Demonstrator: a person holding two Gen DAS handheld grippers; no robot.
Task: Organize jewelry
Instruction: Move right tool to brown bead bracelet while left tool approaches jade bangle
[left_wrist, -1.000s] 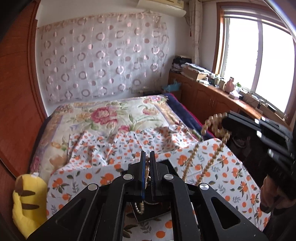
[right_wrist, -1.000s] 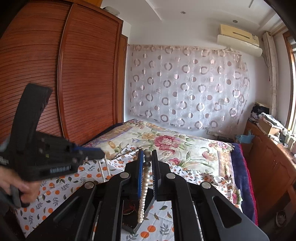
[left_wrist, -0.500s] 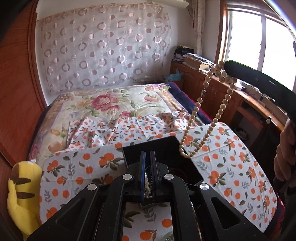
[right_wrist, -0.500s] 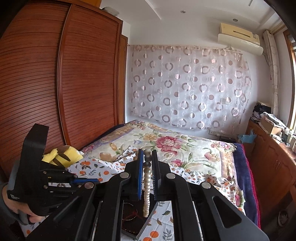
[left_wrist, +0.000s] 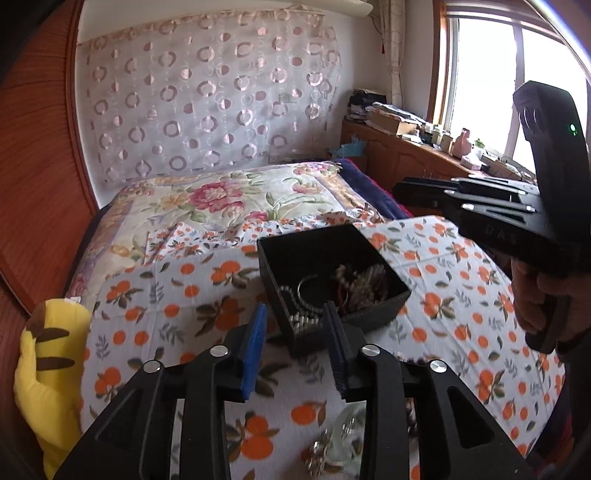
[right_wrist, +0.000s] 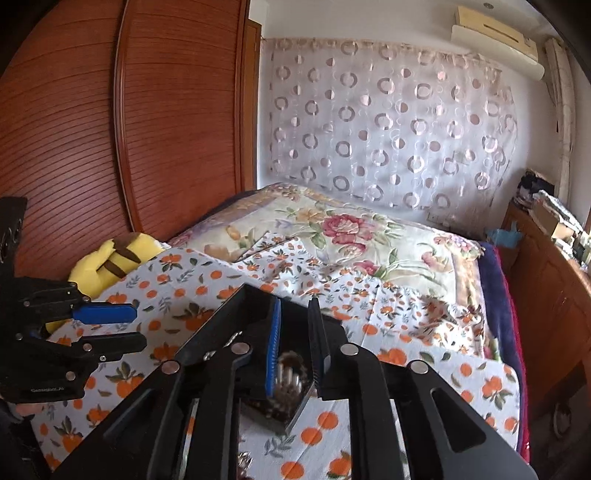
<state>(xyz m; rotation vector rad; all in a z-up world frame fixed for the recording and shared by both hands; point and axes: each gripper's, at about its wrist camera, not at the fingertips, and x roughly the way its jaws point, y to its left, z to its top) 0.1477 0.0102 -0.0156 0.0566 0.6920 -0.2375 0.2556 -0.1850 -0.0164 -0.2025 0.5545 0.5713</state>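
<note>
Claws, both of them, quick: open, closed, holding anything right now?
Left claw: open, jaws just opening, nothing between them, above the black box.
Right claw: open, jaws just opening, holding nothing.

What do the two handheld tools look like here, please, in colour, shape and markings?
Both are matte black angular frames with silver round bolts at the pivots. The left tool and right tool each have two flat fingers, with ribbed blue pads on the inner faces. The right tool's upright black housing shows a small green light and faint embossed lettering on its side.
</note>
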